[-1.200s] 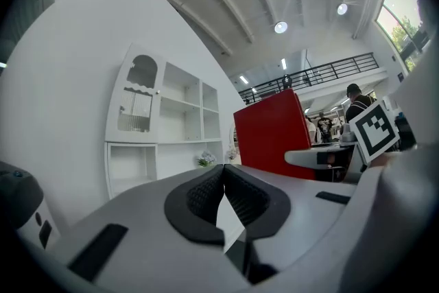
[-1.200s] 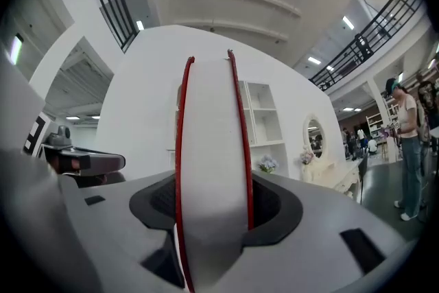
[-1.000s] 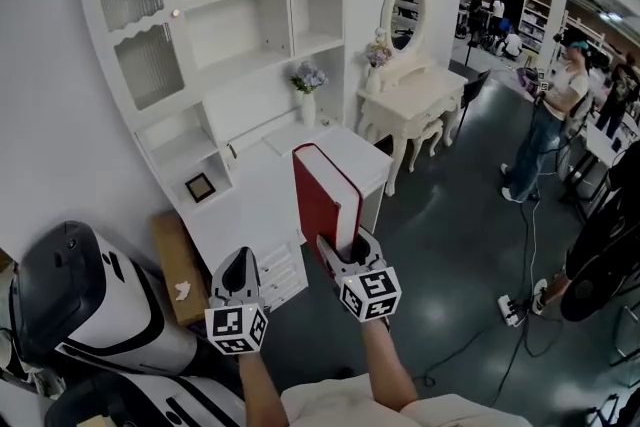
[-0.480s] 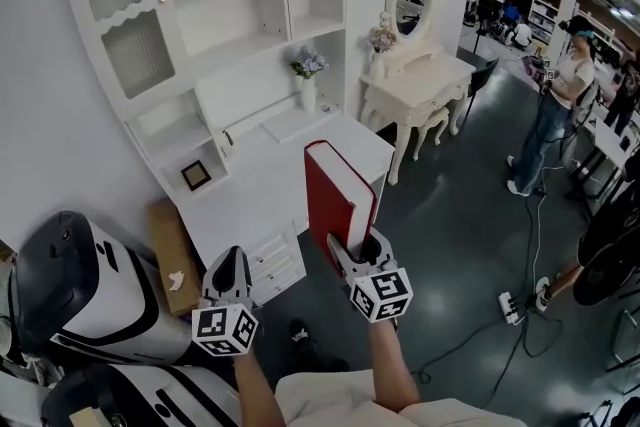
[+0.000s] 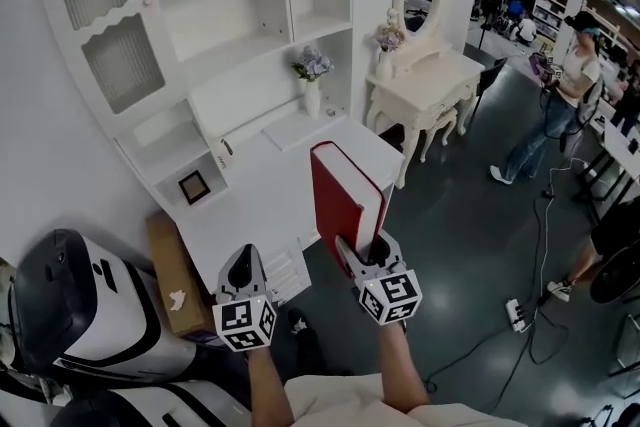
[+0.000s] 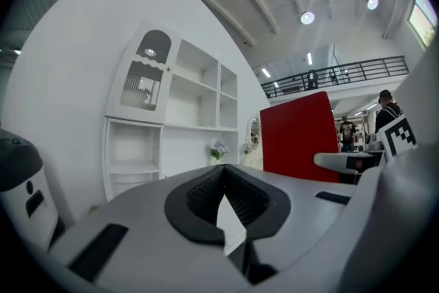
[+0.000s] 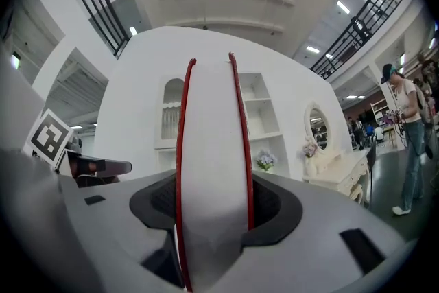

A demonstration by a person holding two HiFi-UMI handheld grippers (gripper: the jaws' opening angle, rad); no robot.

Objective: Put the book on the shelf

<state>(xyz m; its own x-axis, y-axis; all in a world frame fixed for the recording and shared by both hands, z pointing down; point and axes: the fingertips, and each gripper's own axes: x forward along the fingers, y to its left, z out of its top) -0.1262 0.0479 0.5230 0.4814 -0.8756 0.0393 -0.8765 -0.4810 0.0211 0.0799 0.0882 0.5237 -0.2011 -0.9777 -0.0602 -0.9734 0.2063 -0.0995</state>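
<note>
Book (image 5: 340, 200) count: one, with two grippers in play. Right gripper (image 5: 362, 250) pinches it by its lower end and holds it upright in the air near the white desk (image 5: 250, 205), with the shelf (image 5: 250, 5) at eleven o'clock. It has red hard covers and a thick white page block, edge-on in the right gripper view (image 7: 212, 168). Left gripper (image 5: 243, 267) sits at nine o'clock of the right one, jaws pressed together on nothing. One flower vase (image 5: 313, 95) and one small framed picture (image 5: 193, 186) sit on the unit.
</note>
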